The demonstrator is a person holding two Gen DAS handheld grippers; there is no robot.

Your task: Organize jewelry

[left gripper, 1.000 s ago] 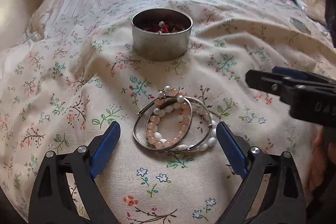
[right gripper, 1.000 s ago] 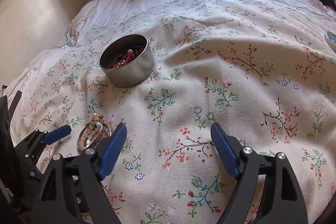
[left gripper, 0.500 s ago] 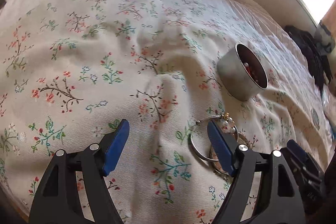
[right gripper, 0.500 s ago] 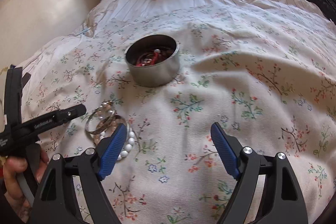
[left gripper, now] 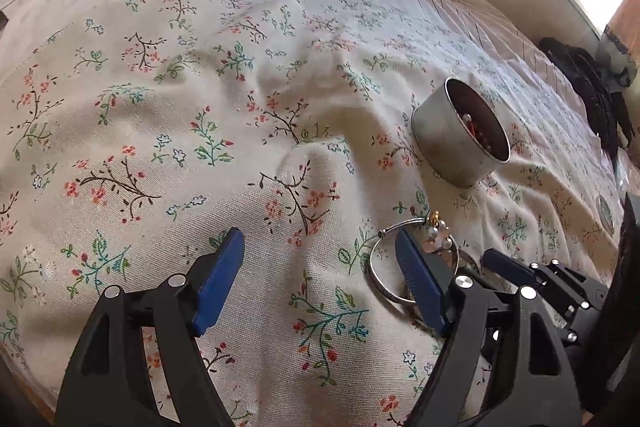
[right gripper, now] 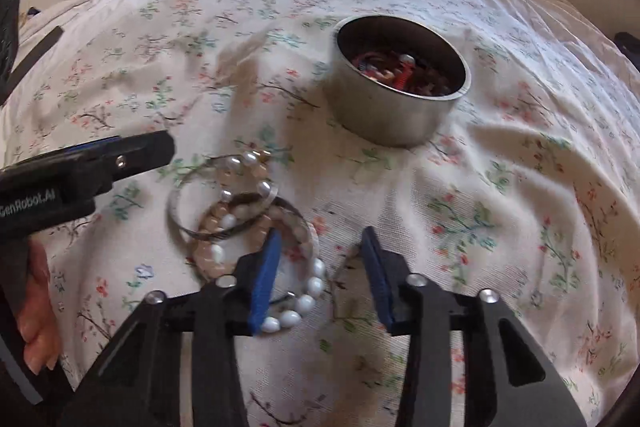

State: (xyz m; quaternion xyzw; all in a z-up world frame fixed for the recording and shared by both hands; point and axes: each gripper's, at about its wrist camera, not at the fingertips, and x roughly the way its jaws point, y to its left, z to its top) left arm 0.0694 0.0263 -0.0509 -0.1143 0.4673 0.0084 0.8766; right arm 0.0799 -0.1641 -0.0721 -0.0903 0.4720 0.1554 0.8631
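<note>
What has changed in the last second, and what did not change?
The right gripper has moved across the bedspread to the bracelets, and its jaws have just been closing; one white-bead bracelet lies between them, not yet gripped. The left gripper, which framed the bracelets, has shifted aside and is open over bare cloth. The bracelets and the metal tin stayed in place.

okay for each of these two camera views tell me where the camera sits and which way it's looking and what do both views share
Left wrist: on the left gripper, angled down at the floral bedspread; its own open fingers show, the right gripper at right.
Right wrist: on the right gripper, angled down over the bracelets; its jaws have just been closing, a bracelet's edge between them; the left gripper and a hand show at left.
Shared: metal tin, bracelets, bedspread.
</note>
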